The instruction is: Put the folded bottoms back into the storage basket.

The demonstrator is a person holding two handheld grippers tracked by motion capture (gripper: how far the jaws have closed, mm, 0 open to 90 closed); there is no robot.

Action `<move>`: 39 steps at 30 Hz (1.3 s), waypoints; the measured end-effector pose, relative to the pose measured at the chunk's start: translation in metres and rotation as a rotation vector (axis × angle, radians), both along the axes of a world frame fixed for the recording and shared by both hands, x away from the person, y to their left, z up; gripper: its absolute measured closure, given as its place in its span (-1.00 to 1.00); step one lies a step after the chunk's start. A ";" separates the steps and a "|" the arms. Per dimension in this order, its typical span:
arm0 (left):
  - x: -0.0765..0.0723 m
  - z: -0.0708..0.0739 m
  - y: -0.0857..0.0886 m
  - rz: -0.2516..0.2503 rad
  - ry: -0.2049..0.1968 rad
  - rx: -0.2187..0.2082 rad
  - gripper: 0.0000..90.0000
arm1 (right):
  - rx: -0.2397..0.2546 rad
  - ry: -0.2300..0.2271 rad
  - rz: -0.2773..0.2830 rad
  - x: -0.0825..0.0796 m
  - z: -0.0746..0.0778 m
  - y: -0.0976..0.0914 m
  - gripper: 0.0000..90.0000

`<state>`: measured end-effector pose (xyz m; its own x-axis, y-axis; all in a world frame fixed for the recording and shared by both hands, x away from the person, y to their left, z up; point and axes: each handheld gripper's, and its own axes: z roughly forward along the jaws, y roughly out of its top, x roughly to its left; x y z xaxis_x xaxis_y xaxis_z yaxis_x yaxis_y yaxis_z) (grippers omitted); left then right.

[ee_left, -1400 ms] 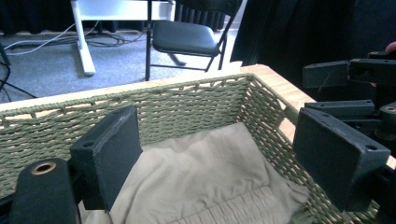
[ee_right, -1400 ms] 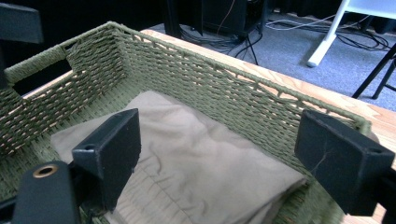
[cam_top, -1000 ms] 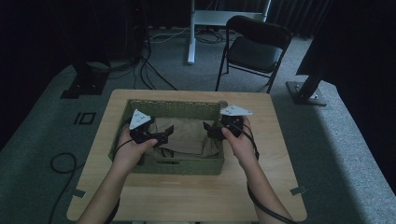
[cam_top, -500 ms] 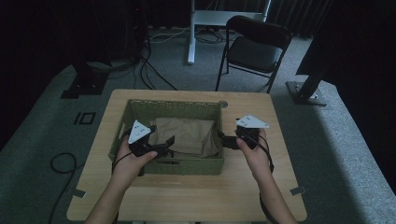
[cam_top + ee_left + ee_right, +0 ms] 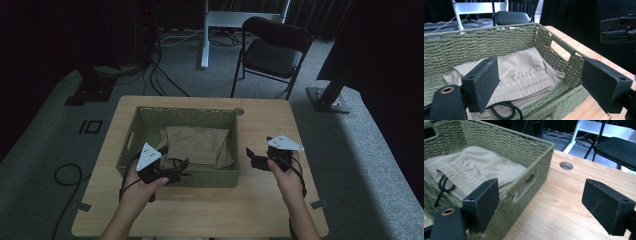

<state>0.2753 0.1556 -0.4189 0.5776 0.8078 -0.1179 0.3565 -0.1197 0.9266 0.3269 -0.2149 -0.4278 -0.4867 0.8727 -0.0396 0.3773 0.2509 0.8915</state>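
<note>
Your left gripper [image 5: 172, 171] sits at the lower left of the green woven basket [image 5: 145, 117] in the high view, over its near rim, with its jaws spread wide and nothing between them. In the left gripper view the two black jaws stand well apart at the bottom of the frame, one over the cloth and the other out past the basket's side wall.

The folded tan garment [image 5: 197, 144] lies flat on the basket floor, toward the centre and right of it in the high view. Its gathered waistband and a loop of black drawstring [image 5: 504, 111] show at the lower middle of the left gripper view.

Your right gripper [image 5: 255, 157] is at the right of the basket in the high view, outside it and above the bare wooden table [image 5: 260, 210]. Its jaws are also wide apart and hold nothing. In the right gripper view the basket's handle slot [image 5: 524, 188] lies just beyond its left jaw.
</note>
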 end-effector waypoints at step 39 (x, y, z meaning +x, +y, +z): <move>-0.051 -0.093 0.036 0.114 0.108 0.039 -0.64 | -0.074 0.120 -0.197 -0.044 -0.095 -0.076 -0.69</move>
